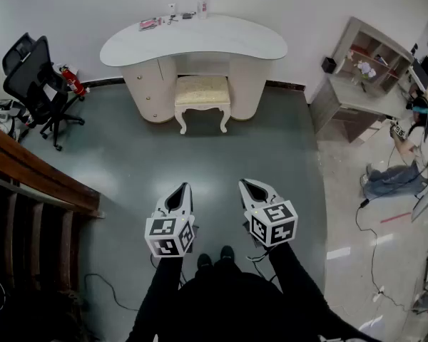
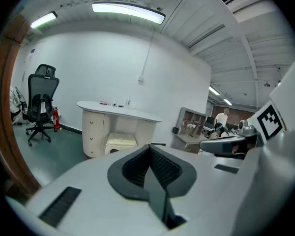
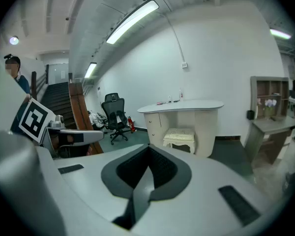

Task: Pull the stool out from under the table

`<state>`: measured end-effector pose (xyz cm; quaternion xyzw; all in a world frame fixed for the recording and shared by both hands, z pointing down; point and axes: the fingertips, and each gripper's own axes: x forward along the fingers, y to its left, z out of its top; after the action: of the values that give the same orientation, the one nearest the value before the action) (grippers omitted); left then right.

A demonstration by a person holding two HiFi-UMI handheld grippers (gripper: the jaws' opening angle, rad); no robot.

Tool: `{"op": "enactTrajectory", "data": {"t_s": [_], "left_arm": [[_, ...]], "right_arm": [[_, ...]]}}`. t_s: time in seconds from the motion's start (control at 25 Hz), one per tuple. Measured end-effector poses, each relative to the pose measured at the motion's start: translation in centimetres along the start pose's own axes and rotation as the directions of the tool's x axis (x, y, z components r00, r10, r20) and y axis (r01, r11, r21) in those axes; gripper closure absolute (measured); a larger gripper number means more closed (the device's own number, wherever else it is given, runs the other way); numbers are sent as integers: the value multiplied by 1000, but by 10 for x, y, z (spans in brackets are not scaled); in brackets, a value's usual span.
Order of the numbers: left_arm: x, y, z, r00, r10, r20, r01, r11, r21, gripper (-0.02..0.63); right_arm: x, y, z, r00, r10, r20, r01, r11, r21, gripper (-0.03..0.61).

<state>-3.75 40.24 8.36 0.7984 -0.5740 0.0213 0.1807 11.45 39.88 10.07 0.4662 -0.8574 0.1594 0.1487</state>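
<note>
Fingers (image 2: 164,170) of the left gripper (image 1: 186,188) are fully closed, ribbed pads meeting with nothing between them. Right gripper (image 1: 247,184): same, fingers (image 3: 162,168) pressed together and empty. Both are held side by side in front of the person, pointing toward the desk (image 1: 221,41) and tipped slightly down.

Stool (image 1: 202,91): stands in the knee gap of the desk, between the drawer unit (image 1: 148,84) on the left and the plain side panel on the right. The rear part of the seat sits under the desk top; the front edge and two curved front legs show on the floor (image 1: 200,155). It is well apart from both grippers, with open floor between. Both gripper views show it straight ahead in the distance (image 2: 120,140) (image 3: 179,134).

Off to the left, clear of the path: office chair (image 1: 36,77).

Handling, judged:
- Small painted frame, likely wood, so stiff and probably light to moderate in weight.
- Seat pad looks soft and textured; pinching it would give a poor hold and might only deform the cushion.
- Best hold looks to be the front rail under the cushion, or the tops of the front legs, one gripper on each side so the stool comes out straight.
- Floor looks smooth, so the legs should slide; a pull from too high may tip it forward.
- Side clearance inside the gap looks modest, so a skewed pull could knock a leg against the drawer unit.

Fingers must open before any hold.
</note>
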Motion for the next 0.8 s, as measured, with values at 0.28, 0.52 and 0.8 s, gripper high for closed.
{"op": "enactTrajectory", "data": {"t_s": [0.28, 0.52, 0.8], "left_arm": [[-1, -6, -3, 1000, 1, -9, -1, 1000, 0, 606], [-3, -5, -13, 999, 13, -31, -14, 1000, -6, 606], [5, 2, -12, 998, 39, -38, -40, 999, -17, 606]], "right_arm": [[-4, -5, -3, 1000, 0, -7, 0, 1000, 7, 575], [-6, -10, -11, 1000, -2, -15, 2, 1000, 11, 575], [-3, -29, -21, 999, -20, -46, 23, 998, 63, 574]]}}
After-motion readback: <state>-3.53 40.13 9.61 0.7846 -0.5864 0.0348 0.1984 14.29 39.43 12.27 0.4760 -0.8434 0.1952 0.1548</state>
